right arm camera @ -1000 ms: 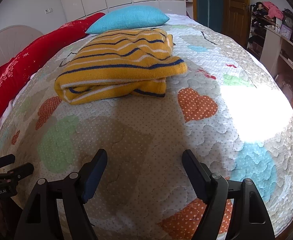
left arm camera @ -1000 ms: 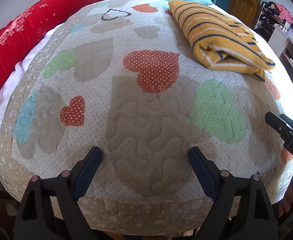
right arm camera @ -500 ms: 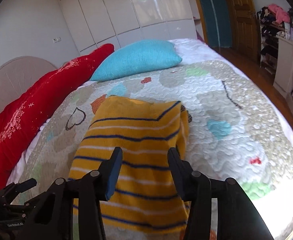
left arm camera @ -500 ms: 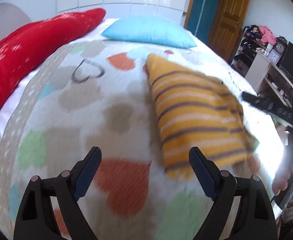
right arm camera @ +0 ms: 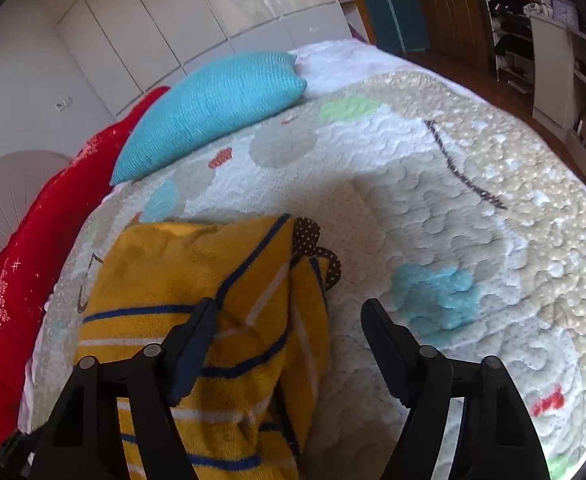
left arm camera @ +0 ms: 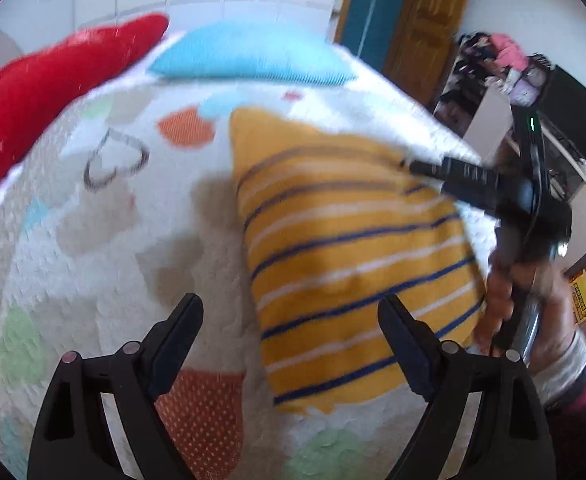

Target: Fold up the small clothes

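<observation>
both grippers hover with jaws spread wide: the left gripper [left arm camera: 289,338] and the right gripper [right arm camera: 289,334], neither gripping anything.

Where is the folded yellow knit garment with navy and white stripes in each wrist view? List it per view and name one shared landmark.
Left wrist view: the folded yellow knit garment with navy and white stripes lies centre-right on the heart-patterned quilt, ahead of the open left gripper.
Right wrist view: the garment is lower left, under the left finger of the open right gripper.
Shared landmark: the turquoise knit pillow beyond the garment.
</observation>
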